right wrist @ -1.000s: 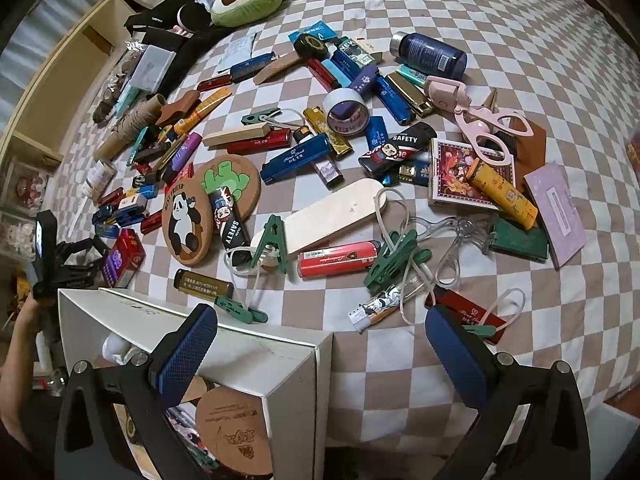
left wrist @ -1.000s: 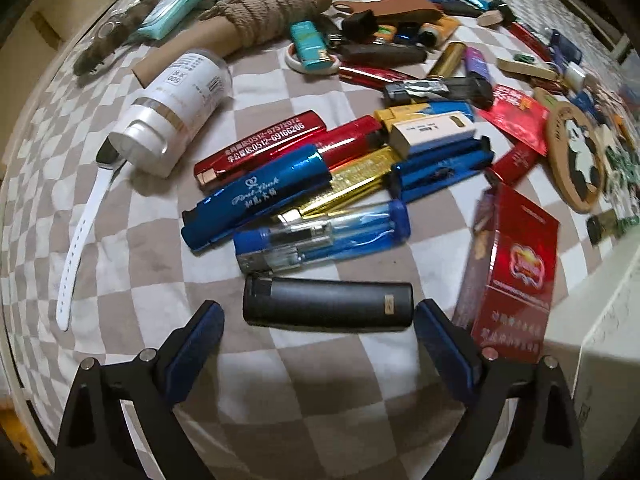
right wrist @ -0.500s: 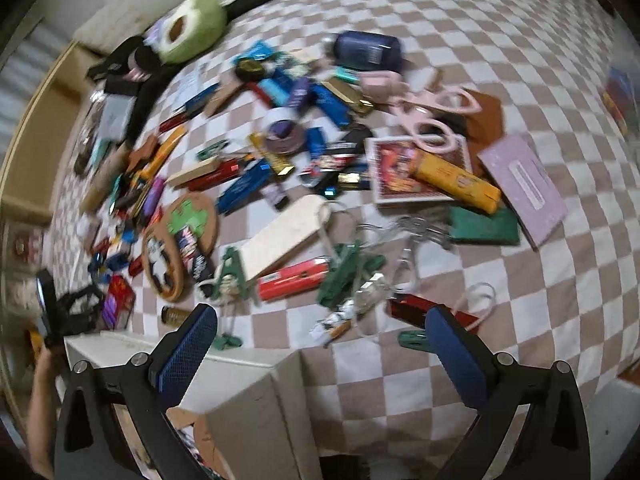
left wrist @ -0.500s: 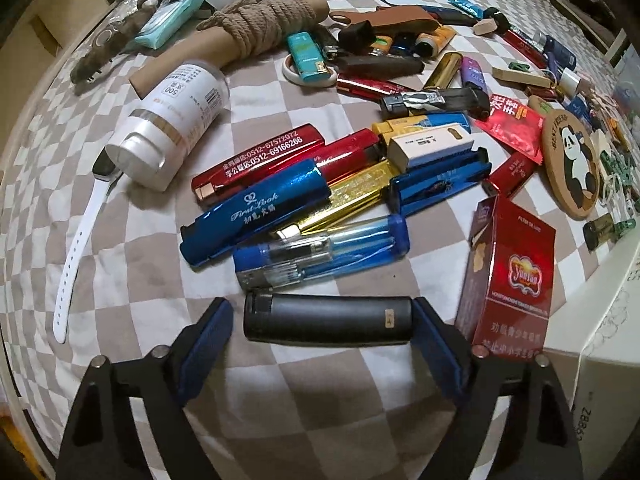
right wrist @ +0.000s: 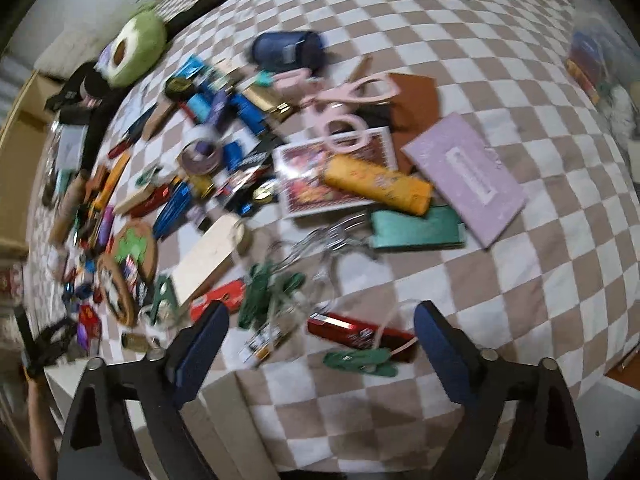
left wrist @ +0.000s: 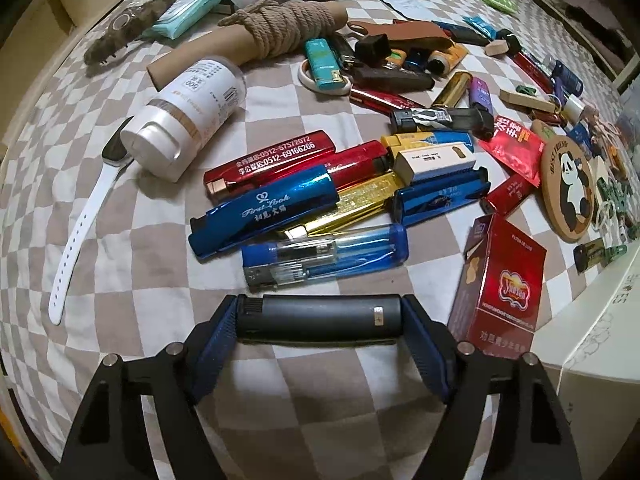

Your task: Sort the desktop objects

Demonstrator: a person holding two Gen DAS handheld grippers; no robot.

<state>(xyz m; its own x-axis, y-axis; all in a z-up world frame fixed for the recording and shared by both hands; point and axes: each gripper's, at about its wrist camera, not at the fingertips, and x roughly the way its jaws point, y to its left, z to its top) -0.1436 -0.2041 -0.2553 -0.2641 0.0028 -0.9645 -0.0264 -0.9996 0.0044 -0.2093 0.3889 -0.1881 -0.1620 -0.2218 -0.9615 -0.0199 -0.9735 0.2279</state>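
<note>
A black lighter (left wrist: pixel 320 318) lies crosswise on the checkered cloth, and my left gripper (left wrist: pixel 320 320) is shut on it, one blue pad at each end. Just beyond it lie a clear blue lighter (left wrist: pixel 326 258), a metallic blue lighter (left wrist: pixel 264 210) and red lighters (left wrist: pixel 272 160). A red cigarette pack (left wrist: pixel 500 288) stands to the right. My right gripper (right wrist: pixel 320 336) hangs open above the cloth with nothing between its fingers; below it lie a red lighter (right wrist: pixel 356 330) and green clips (right wrist: pixel 360 360). The right wrist view is blurred.
A white box (left wrist: pixel 596 340) stands at the right of the left wrist view; its corner (right wrist: pixel 132 412) shows low left in the right wrist view. A white bottle (left wrist: pixel 184 116), a white strap (left wrist: pixel 84 224), a rope-wrapped tube (left wrist: pixel 276 36), a panda coaster (left wrist: pixel 568 188), pink scissors (right wrist: pixel 348 108) and several small items crowd the cloth.
My left gripper moved forward around the black lighter and its fingers came together onto both ends. My right gripper swung away from the white box, out over the cloth to the right.
</note>
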